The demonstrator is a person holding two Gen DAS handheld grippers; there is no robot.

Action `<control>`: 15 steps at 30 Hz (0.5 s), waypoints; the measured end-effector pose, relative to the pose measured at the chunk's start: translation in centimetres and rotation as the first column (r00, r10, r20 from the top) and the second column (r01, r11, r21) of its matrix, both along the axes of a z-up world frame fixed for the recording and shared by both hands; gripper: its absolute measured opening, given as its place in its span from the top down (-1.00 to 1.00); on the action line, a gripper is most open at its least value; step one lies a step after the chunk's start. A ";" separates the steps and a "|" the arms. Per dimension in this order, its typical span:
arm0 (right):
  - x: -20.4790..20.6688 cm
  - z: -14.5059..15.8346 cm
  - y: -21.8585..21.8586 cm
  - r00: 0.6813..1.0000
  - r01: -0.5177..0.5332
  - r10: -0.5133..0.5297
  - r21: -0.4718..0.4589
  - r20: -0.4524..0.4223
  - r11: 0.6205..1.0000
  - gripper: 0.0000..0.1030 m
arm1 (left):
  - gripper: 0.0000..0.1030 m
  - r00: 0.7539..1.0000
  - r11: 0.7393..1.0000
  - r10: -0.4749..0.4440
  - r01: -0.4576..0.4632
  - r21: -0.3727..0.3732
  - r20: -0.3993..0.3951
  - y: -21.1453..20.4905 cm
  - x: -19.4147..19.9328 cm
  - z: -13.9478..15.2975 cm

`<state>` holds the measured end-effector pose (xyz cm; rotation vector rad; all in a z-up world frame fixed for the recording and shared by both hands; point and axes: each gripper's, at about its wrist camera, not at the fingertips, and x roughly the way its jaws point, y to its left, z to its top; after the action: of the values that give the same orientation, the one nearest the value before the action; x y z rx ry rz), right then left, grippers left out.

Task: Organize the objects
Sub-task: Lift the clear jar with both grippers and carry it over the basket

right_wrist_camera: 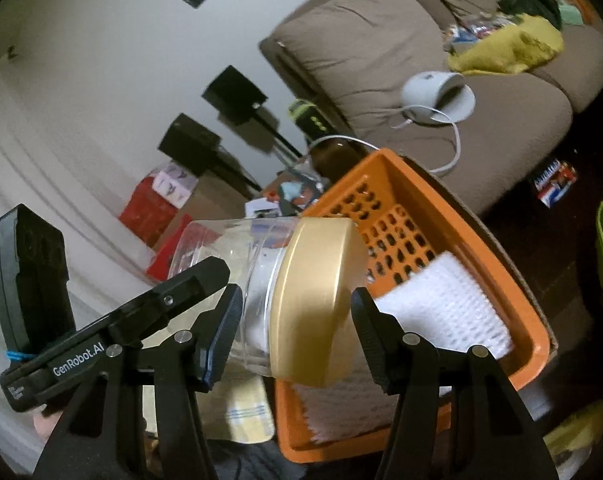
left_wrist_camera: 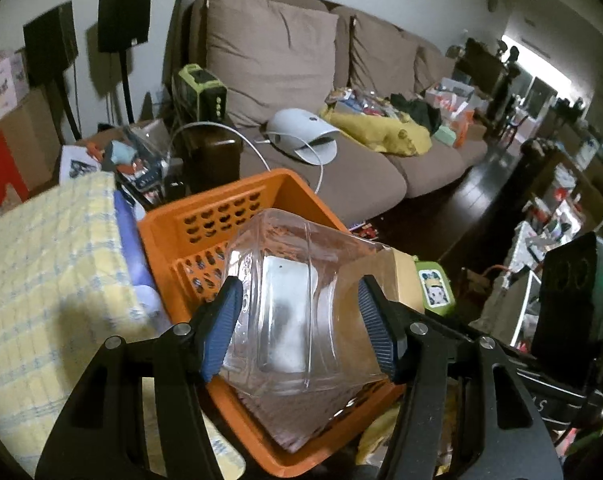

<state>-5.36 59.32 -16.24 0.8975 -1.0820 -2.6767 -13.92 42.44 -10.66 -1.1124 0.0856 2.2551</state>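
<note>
Left wrist view shows the left claw (left_wrist_camera: 299, 322) clenched on the clear jar (left_wrist_camera: 289, 308) body above the orange basket (left_wrist_camera: 205, 216). Only the right wrist view shows the gold lid (right_wrist_camera: 315, 300), gripped by the right claw (right_wrist_camera: 297, 334), and a white cloth (right_wrist_camera: 441, 304) in the basket.

The room is dim and grey-toned; the strongest light comes from a blown-out window (left_wrist_camera: 541, 60) at the far right end of the room in the left view. Two speakers (left_wrist_camera: 123, 20) throw soft shadows on the wall (right_wrist_camera: 81, 60). Both views are slightly motion-blurred and grainy, the jar lid (right_wrist_camera: 313, 304) smeared, with straight lines bowed and corners black from fisheye distortion.
</note>
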 end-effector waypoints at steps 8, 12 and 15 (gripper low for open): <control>0.0 -1.0 1.2 0.999 0.028 -0.028 -0.002 0.046 1.000 -0.11 | -0.08 1.000 1.000 -0.002 0.002 -0.019 0.029 1.6 -0.7 -1.1; 0.0 -1.3 1.5 0.998 0.033 -0.033 -0.009 0.059 0.999 -0.11 | -0.07 0.999 1.000 0.003 -0.002 -0.017 0.049 1.8 -0.9 -1.6; -0.4 -1.7 1.6 0.996 0.033 -0.032 -0.011 0.089 0.999 -0.11 | -0.05 0.999 1.000 0.005 -0.004 -0.018 0.050 1.7 -1.2 -2.3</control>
<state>-5.77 60.91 -17.99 1.0139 -1.1391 -2.6763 -15.08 44.12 -12.98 -1.1792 0.0824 2.2328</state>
